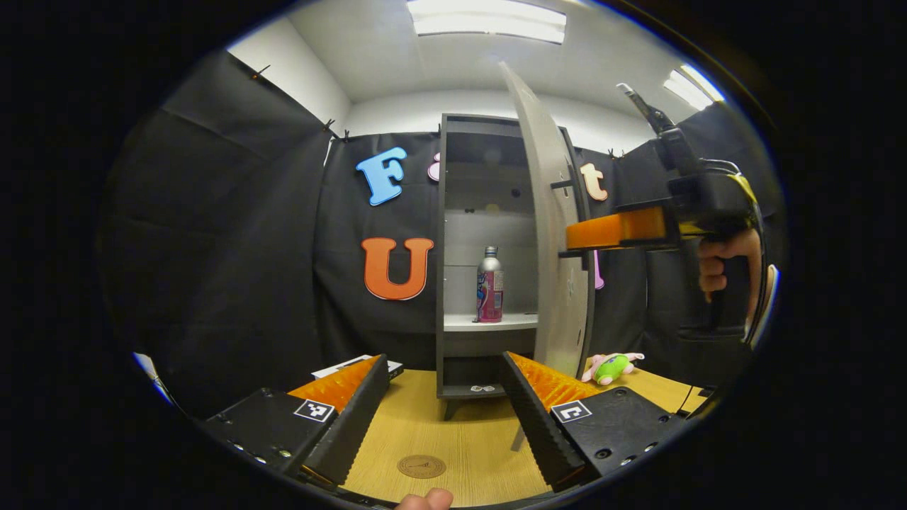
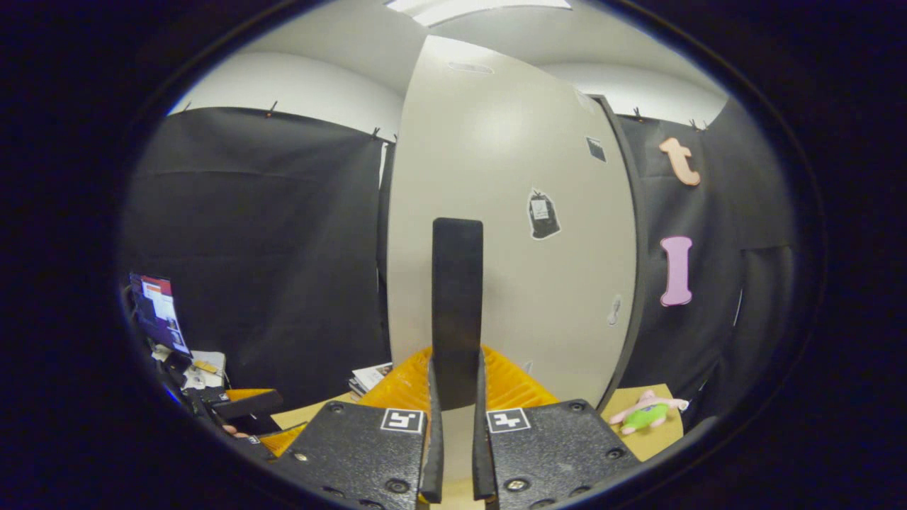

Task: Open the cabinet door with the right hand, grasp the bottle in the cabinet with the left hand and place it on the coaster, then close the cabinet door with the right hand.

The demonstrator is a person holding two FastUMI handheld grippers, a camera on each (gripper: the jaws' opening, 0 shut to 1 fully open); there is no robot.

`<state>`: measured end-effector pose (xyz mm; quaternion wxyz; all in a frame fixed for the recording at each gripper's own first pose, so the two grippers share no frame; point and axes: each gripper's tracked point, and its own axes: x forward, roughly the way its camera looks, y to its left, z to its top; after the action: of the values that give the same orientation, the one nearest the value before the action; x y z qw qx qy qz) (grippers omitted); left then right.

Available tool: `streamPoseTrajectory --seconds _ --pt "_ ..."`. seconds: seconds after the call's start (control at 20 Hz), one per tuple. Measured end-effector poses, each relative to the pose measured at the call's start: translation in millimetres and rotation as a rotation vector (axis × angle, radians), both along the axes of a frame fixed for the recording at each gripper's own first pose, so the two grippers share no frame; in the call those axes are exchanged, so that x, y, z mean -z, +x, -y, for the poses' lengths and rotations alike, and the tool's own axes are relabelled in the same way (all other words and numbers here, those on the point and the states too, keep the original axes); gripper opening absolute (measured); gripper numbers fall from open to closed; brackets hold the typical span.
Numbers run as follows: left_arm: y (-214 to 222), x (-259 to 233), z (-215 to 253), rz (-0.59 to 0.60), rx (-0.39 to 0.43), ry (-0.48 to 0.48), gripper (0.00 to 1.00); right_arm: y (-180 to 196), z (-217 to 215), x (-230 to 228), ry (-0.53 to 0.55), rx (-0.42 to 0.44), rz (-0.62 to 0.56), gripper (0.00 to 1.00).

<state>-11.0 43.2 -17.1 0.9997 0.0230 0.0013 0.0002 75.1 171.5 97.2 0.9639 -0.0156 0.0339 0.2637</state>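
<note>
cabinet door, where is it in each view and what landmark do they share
Left gripper view: the cabinet door stands ajar, seen edge-on right of centre, beside the bottle.
Right gripper view: the door's pale face is at centre, its dark handle between the right tongs.
Shared landmark: the green and pink plush toy.

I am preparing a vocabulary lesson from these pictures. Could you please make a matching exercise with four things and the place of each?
Things:
1. pink and silver metal bottle
2. round brown coaster
3. green and pink plush toy
4. black bar handle of the pale cabinet door

Places:
A. flat on the wooden table, between the left gripper fingers
B. clamped in the right gripper
C. upright on the cabinet shelf
D. on the table beside the open door

Pairs: 1-C, 2-A, 3-D, 4-B
</note>
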Motion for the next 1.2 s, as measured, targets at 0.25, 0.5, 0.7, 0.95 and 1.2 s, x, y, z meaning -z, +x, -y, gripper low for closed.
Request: streamPoseTrajectory --seconds 0.25,0.5,0.7,0.95,1.2 --pt "10.7 4.9 16.6 0.004 0.013 0.014 0.95 -20.0 48.3 -3.8 0.003 0.053 0.003 0.19" --pt "11.4 7.7 40.4 -0.002 0.049 0.007 0.95 -31.8 89.4 -6.4 0.027 0.143 0.013 0.18" --pt "15.5 6.5 61.2 0.002 0.086 0.008 0.95 -37.3 128.2 -8.8 0.012 0.239 0.02 0.16" --pt "11.0 5.7 81.3 -0.001 0.136 0.031 0.95 -36.0 174.5 -11.7 0.018 0.368 0.039 0.08" --pt "11.8 8.8 94.6 -0.008 0.184 0.015 0.95 -30.6 206.6 -13.1 0.008 0.446 0.045 0.05"
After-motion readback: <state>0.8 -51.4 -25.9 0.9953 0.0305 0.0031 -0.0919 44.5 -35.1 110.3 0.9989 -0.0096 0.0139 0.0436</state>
